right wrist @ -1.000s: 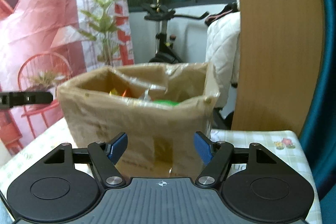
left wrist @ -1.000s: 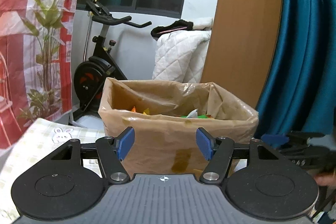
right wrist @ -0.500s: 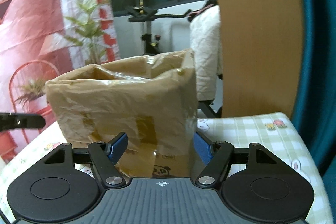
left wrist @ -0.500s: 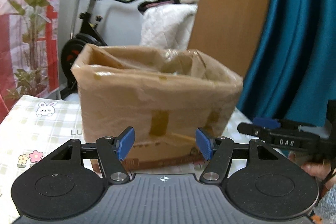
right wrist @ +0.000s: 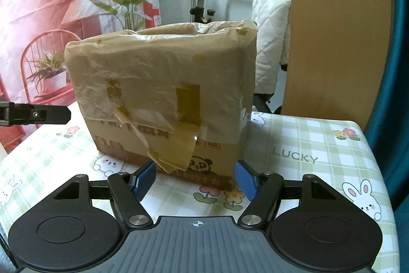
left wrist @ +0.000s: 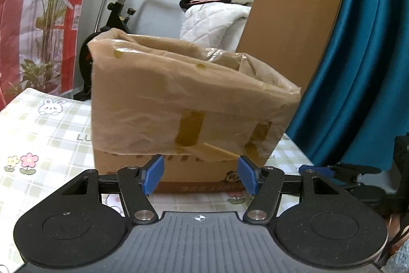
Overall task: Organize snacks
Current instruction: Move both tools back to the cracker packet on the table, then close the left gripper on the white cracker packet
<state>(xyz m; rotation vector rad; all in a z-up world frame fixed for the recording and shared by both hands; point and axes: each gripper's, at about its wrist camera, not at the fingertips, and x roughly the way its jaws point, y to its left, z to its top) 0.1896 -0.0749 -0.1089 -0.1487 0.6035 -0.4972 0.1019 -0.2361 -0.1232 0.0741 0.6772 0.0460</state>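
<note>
A cardboard box (left wrist: 184,104) lined with a taped-on brown plastic bag stands on the checked worktop (right wrist: 306,145). Just before the box, the left tool (left wrist: 200,177) and right tool (right wrist: 195,179) hover, jaws spread, gripping nothing.

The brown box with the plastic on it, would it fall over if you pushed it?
Probably not: the box looks wide and sits flat on the tablecloth, so it likely slides. Its plastic liner looks loose and crinkly, so fingers may slip.
</note>
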